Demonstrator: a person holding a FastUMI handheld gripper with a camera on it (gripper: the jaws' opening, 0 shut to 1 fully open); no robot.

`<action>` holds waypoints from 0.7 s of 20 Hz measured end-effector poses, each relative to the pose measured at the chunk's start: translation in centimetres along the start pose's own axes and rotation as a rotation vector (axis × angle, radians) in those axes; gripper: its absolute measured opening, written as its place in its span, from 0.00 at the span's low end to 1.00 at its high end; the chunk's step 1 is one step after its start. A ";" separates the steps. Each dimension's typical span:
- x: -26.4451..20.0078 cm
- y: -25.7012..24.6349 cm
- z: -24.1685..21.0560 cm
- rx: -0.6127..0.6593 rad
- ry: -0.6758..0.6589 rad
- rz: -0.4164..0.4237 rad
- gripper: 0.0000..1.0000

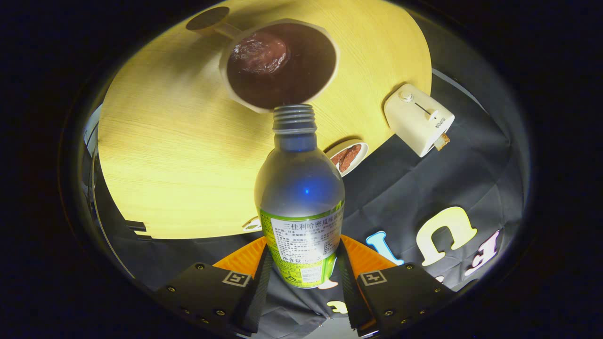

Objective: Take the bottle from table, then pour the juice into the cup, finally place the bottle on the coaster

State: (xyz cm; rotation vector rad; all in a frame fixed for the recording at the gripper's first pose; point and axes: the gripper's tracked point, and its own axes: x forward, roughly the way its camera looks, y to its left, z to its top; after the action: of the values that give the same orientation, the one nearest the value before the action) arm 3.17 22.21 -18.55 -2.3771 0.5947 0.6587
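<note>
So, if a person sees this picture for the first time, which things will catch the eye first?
First the open bottle, gripped between the fingers of the tongs and tipped so its mouth meets the rim of the cup, which holds dark juice. Next, the pale wooden table beneath them. Then the cream toaster at the table's edge, beside a small dish of brown food.

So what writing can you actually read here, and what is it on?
"SUPOR": a small word on the side of the white toaster, seen upside down.
Label on the bottle: dense fine print, too small to read reliably.
Square markers on the hand-held gripper, whose fingers are shut on the bottle: patterns, not words.
</note>
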 end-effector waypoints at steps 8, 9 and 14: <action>0.1 0.1 -0.5 -0.008 0.018 0.038 0.69; 0.1 0.2 -0.5 -0.012 0.021 0.044 0.69; 0.4 0.5 -1.1 -0.014 0.036 0.061 0.69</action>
State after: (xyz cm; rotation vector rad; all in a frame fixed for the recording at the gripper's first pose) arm 3.58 21.01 -18.24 -2.3969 0.6824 0.6495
